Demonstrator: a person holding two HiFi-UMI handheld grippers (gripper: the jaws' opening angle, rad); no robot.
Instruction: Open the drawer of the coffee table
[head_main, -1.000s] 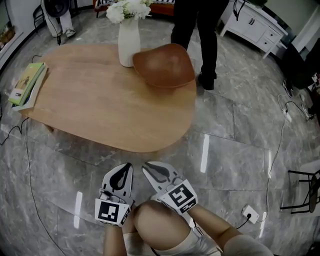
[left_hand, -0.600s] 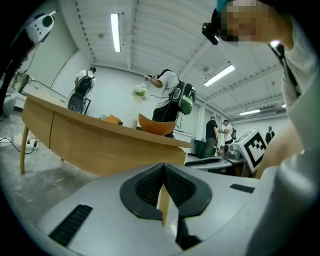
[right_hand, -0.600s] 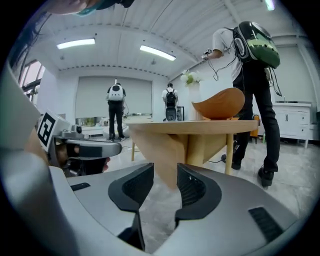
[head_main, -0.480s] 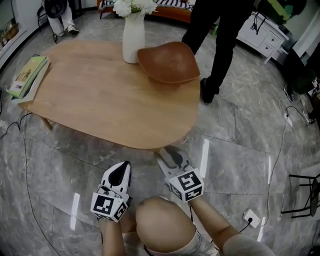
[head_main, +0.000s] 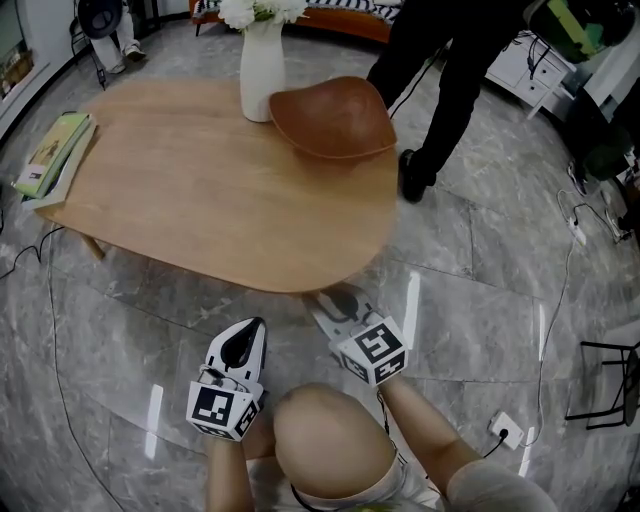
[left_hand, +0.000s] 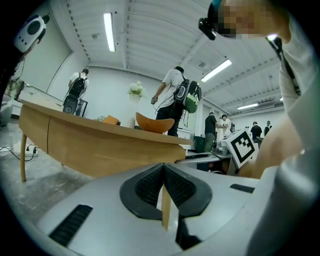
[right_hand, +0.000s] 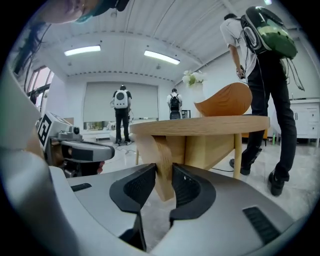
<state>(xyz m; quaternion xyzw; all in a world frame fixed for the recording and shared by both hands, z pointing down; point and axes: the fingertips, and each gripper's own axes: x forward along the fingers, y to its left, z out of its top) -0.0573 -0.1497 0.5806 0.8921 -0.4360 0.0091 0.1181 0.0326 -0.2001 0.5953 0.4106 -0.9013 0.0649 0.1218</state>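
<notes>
The oval wooden coffee table (head_main: 200, 200) fills the upper middle of the head view. Its wide apron (left_hand: 100, 147) under the top carries a vertical seam; no drawer stands out from it. My right gripper (head_main: 337, 300) reaches the table's near rim and is open, its jaws having just closed a little. In the right gripper view (right_hand: 164, 182) a wooden piece (right_hand: 161, 155) under the tabletop shows in the gap, and the pads do not press on it. My left gripper (head_main: 243, 343) hangs short of the table, over the floor, shut with nothing held (left_hand: 163, 182).
A white vase (head_main: 262, 60) with flowers, a brown bowl (head_main: 330, 120) and books (head_main: 52, 155) lie on the table. A person (head_main: 450, 90) stands at its far right. Cables (head_main: 50, 330) cross the marble floor; a white cabinet (head_main: 545, 50) and a chair (head_main: 610, 380) are at the right.
My right gripper has moved forward and right, up to the table's near rim. The left gripper has barely shifted. The standing person has stepped to the right.
</notes>
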